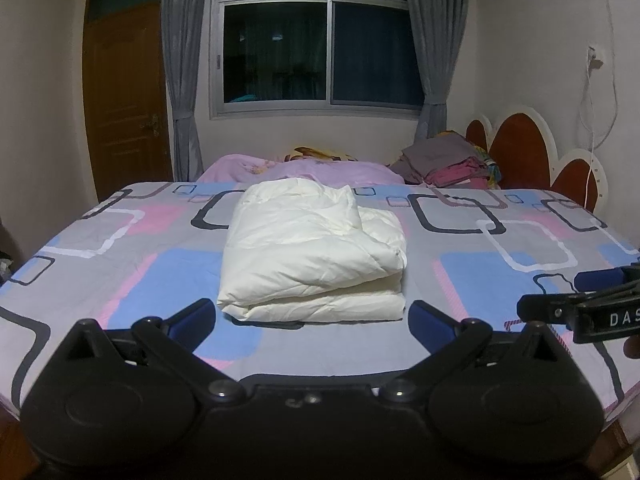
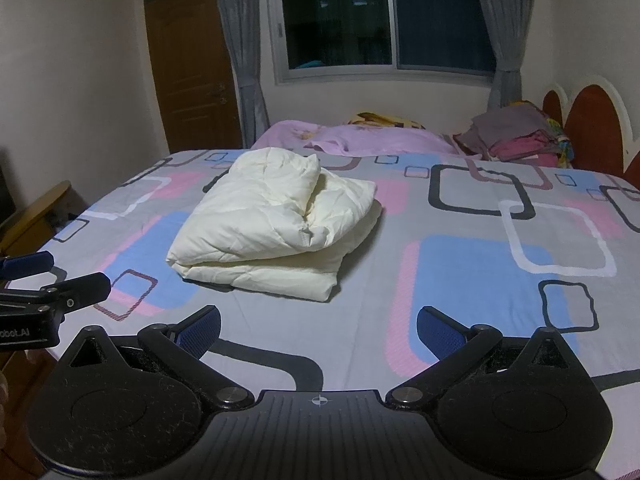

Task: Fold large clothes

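A cream padded garment [image 1: 312,252] lies folded into a thick bundle on the patterned bed sheet [image 1: 120,256], a smaller flap doubled over its top. In the right wrist view the same bundle [image 2: 272,224] sits left of centre. My left gripper [image 1: 312,320] hovers just in front of the bundle's near edge, open, blue pads wide apart and nothing between them. My right gripper [image 2: 320,332] is open too, held back from the bundle over the sheet [image 2: 460,264]. Each gripper shows at the edge of the other's view, the right one [image 1: 560,292] and the left one [image 2: 68,276].
A pink blanket [image 1: 304,170] and a stack of folded clothes [image 1: 448,160] lie at the far side of the bed by the red-and-white headboard [image 1: 520,148]. Behind are a dark window [image 1: 316,48] with grey curtains and a wooden door [image 1: 124,96]. A wooden chair [image 2: 36,212] stands left of the bed.
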